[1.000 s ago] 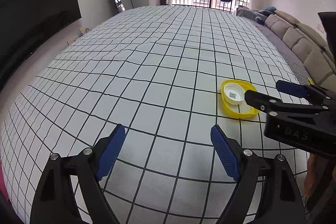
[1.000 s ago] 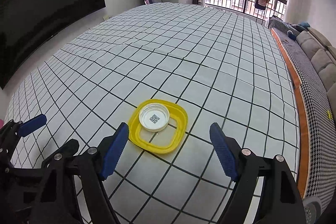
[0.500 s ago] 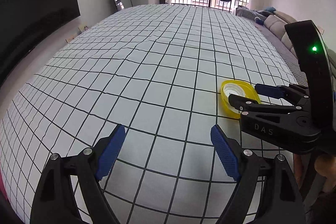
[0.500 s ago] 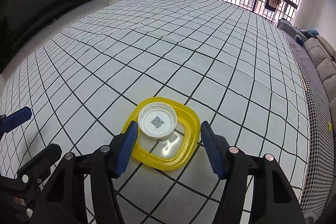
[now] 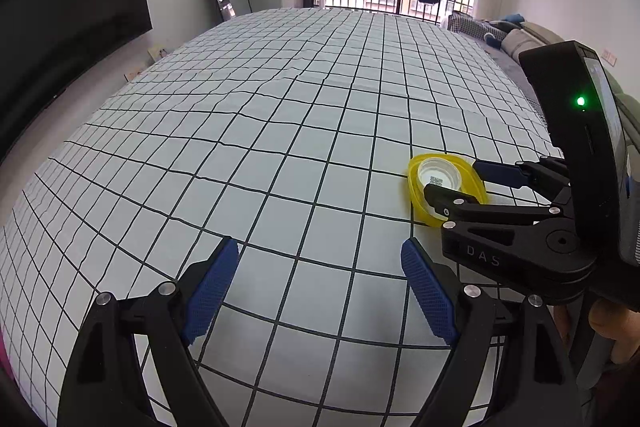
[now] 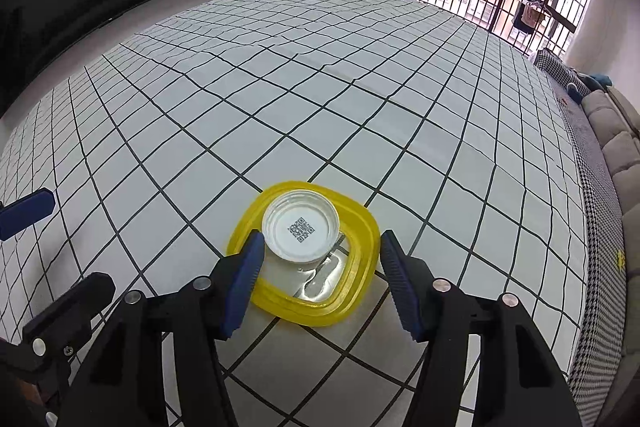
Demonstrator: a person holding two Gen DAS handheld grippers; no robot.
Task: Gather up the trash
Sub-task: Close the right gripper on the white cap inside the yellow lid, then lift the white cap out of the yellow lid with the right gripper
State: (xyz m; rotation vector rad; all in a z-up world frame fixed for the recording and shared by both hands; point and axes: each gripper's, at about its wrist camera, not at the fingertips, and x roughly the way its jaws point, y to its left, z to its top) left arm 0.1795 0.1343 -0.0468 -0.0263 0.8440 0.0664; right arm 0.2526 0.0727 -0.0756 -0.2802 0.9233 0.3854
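Yellow lid (image 6: pixel 362 259) with white cap (image 6: pixel 301 230) between closing, not yet touching right tongs (image 6: pixel 320 281); left tongs (image 5: pixel 320 293) spread, empty.

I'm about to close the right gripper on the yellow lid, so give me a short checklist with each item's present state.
1. Yellow plastic lid between the fingers of the right gripper: ok; its jaws have just been closing around it.
2. Blue pads pressing on the lid rim: not ok, the right pad stands apart from it; the left pad's contact cannot be told.
3. White round cap with a printed code lying loose in the lid: not ok, it may slide out when lifted.
4. Left gripper out of the way: ok, open over the checked cloth.
5. Trash container in sight: not ok, none in either view.
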